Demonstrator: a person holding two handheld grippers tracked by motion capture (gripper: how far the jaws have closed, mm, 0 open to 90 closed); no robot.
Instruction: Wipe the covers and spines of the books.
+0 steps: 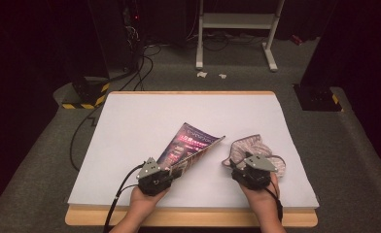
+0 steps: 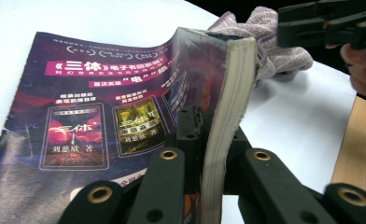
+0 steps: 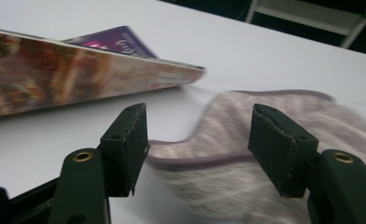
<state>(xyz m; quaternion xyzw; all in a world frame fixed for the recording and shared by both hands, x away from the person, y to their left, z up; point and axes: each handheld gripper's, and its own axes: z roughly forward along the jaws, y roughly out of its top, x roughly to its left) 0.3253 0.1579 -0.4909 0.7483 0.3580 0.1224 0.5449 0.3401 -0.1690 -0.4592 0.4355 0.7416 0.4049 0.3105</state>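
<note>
A paperback book [image 1: 191,145] with a purple cover lies near the front middle of the white tabletop [image 1: 145,111]. My left gripper [image 1: 170,172] is shut on its page block [image 2: 218,140] and holds that side tilted up, while one cover [image 2: 78,116] lies flat on the table. A crumpled striped grey-pink cloth [image 1: 256,148] lies just right of the book. My right gripper [image 1: 238,167] hovers at the cloth's near edge, its jaws apart. In the right gripper view the cloth [image 3: 218,182] lies under and beyond the open right gripper [image 3: 202,149], with the book [image 3: 55,79] to the left.
A wooden table edge [image 1: 188,218] runs along the front under the white top. On the floor beyond the table stand a white metal frame [image 1: 237,22], dark equipment with a yellow-black striped base [image 1: 84,97] and trailing cables [image 1: 79,133].
</note>
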